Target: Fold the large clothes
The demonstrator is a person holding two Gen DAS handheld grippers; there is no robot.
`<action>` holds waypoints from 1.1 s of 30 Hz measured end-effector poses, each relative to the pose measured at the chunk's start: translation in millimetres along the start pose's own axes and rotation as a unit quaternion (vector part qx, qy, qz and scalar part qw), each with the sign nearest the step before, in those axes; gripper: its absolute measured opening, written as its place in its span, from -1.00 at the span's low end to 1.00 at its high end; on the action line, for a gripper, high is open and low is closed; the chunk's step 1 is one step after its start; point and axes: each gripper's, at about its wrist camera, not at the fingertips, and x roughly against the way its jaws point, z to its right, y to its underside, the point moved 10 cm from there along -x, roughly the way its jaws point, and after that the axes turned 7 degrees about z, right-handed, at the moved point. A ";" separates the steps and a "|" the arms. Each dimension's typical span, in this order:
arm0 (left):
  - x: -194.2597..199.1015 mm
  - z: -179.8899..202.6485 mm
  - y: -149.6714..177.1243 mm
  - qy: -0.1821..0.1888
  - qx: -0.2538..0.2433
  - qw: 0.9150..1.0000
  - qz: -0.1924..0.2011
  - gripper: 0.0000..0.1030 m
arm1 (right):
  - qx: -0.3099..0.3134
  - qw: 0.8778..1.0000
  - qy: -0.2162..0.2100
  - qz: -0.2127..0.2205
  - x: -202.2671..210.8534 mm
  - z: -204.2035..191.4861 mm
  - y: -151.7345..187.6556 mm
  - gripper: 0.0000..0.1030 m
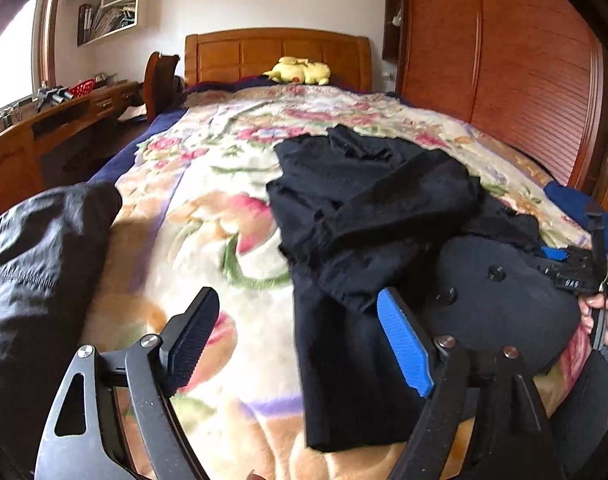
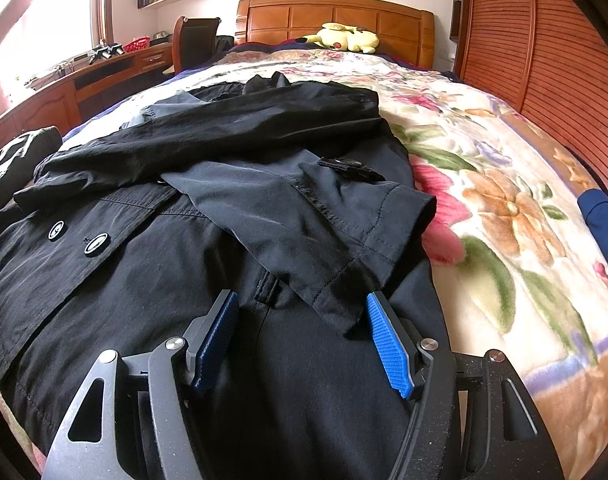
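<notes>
Black coat (image 2: 232, 208) lies beneath open right tongs (image 2: 302, 340).

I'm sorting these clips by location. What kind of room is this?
A bedroom, most likely at home: a bed with a wooden headboard and floral blanket, a yellow plush toy by the headboard, and a slatted wooden wardrobe alongside.

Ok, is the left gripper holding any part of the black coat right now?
No, the left gripper stands open over the floral blanket, with the black coat lying beside it, not between the pads.
</notes>
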 end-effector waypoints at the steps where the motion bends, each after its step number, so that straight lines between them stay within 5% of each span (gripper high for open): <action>1: -0.6 -2.8 4.5 -0.005 0.000 1.000 -0.004 0.59 | 0.000 1.000 -0.001 -0.001 -0.1 -0.2 0.1 0.31; 19: -29.9 -9.6 67.8 -0.018 -0.003 0.995 -0.096 0.60 | 0.001 1.000 -0.003 -0.005 -2.3 1.2 -0.4 0.31; 33: -31.0 -8.6 71.4 -0.012 -0.008 0.996 -0.093 0.65 | -0.012 1.000 -0.014 -0.011 24.4 9.4 5.7 0.31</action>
